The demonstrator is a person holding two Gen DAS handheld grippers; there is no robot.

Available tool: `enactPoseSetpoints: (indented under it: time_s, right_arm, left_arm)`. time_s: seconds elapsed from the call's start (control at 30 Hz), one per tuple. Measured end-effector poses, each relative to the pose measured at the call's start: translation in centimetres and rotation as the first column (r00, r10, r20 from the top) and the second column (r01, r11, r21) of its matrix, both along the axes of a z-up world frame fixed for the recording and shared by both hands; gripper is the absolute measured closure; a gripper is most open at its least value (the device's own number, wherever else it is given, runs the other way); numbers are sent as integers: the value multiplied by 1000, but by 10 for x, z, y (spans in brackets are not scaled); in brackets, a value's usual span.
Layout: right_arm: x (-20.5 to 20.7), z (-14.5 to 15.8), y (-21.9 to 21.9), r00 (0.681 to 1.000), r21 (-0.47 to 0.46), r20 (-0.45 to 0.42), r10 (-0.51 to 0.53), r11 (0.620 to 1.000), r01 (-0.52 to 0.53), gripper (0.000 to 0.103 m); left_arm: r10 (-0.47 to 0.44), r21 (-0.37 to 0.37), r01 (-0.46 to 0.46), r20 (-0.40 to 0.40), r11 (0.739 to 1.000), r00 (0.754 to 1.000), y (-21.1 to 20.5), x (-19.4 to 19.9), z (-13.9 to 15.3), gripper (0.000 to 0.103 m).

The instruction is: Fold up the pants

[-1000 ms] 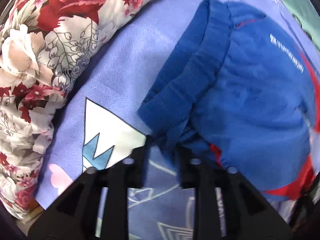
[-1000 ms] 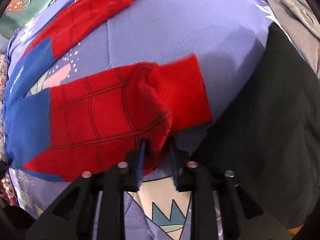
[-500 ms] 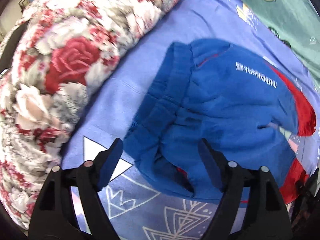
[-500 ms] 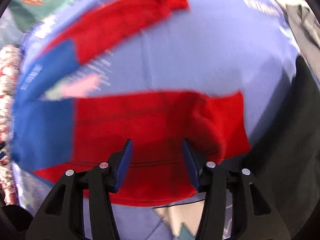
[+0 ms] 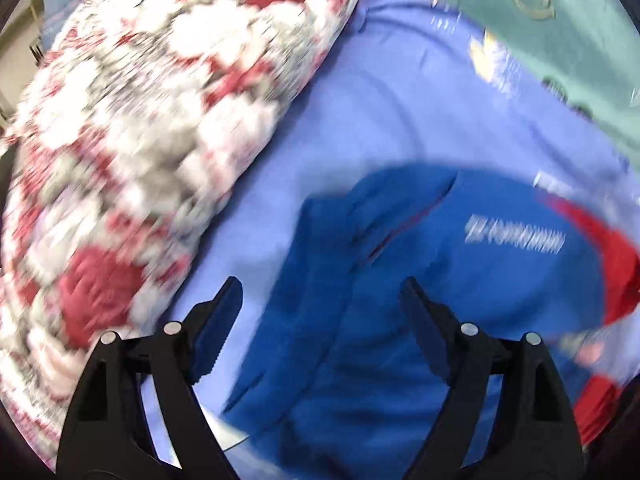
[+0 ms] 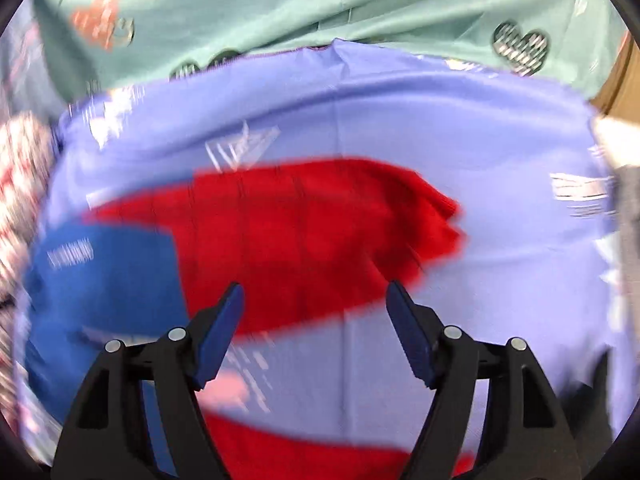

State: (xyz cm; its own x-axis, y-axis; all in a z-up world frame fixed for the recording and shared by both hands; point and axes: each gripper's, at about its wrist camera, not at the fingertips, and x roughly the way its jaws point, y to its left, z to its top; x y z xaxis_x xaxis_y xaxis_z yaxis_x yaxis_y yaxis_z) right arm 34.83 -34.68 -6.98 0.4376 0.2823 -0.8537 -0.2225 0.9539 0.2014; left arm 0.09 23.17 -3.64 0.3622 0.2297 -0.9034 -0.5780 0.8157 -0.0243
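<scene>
The pants lie spread on the lavender bed sheet (image 5: 380, 112). The left wrist view shows their blue waist part (image 5: 460, 280) with white lettering, and red leg cloth (image 5: 616, 264) at the right edge. My left gripper (image 5: 320, 284) hovers over the waistband, its jaws opening with nothing between the pads. In the right wrist view one red leg (image 6: 312, 232) stretches right from the blue top (image 6: 104, 280), and the other red leg (image 6: 300, 444) lies at the bottom. My right gripper (image 6: 315, 286) hangs above the upper leg, jaws opening and holding nothing. Both views are motion-blurred.
A floral red-and-white quilt (image 5: 160, 120) is bunched along the left of the sheet. Teal printed fabric (image 6: 320, 4) lies beyond the sheet's far edge. A dark garment (image 6: 592, 392) and grey cloth (image 6: 628, 208) sit at the right edge.
Both grippers were pinching the pants, the left on the blue waist and the right on a red leg. They have let go, opened wide, risen and swung toward the far side.
</scene>
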Motion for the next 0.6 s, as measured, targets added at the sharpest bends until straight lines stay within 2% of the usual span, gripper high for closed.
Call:
enactPoseSetpoints:
  time_s: [0.07, 0.1, 0.17, 0.23, 0.27, 0.33, 0.4, 0.43, 0.47, 0.53, 0.6]
  right_arm:
    - [20, -9, 6, 998, 54, -57, 8, 999, -5, 45]
    - [29, -17, 7, 996, 52, -89, 19, 999, -14, 46]
    - [40, -27, 3, 993, -22, -116, -6, 1000, 4, 46]
    - [51, -35, -6, 993, -158, -90, -76, 985, 61, 47]
    - [53, -34, -12, 992, -179, -74, -101, 980, 87, 58]
    - [48, -17, -11, 993, -108, -43, -110, 989, 105, 58]
    - [41, -1, 6, 1000, -35, -12, -18, 999, 18, 57]
    - [36, 9, 25, 998, -11, 5, 64, 998, -64, 54]
    - [31, 15, 45, 991, -14, 20, 134, 991, -134, 47]
    - [25, 21, 84, 969, -60, 49, 242, 969, -239, 41]
    - [21, 25, 131, 924, -117, 77, 375, 924, -365, 34]
  left_arm:
    - [-20, -28, 21, 17, 999, 1000, 3, 16, -3, 21]
    - [-33, -32, 33, 12, 999, 999, 1, 23, -11, 21]
    - [-44, -18, 43, -40, 999, 998, 4, 51, -30, 21]
    - [-45, -2, 45, -109, 999, 993, 12, 56, -51, 21]
    - [-37, 10, 39, -156, 999, 987, 17, 59, -61, 20]
    - [-43, -19, 40, -141, 999, 989, 22, 61, -63, 20]
    - [-56, -40, 51, -128, 998, 990, 26, 61, -58, 20]
    - [-75, -41, 71, -126, 997, 989, 27, 62, -56, 20]
    - [-92, -37, 88, -123, 995, 988, 32, 57, -49, 20]
    - [-131, -14, 130, -111, 991, 985, 31, 62, -42, 20]
    - [-142, -5, 142, -96, 990, 985, 31, 81, -38, 20]
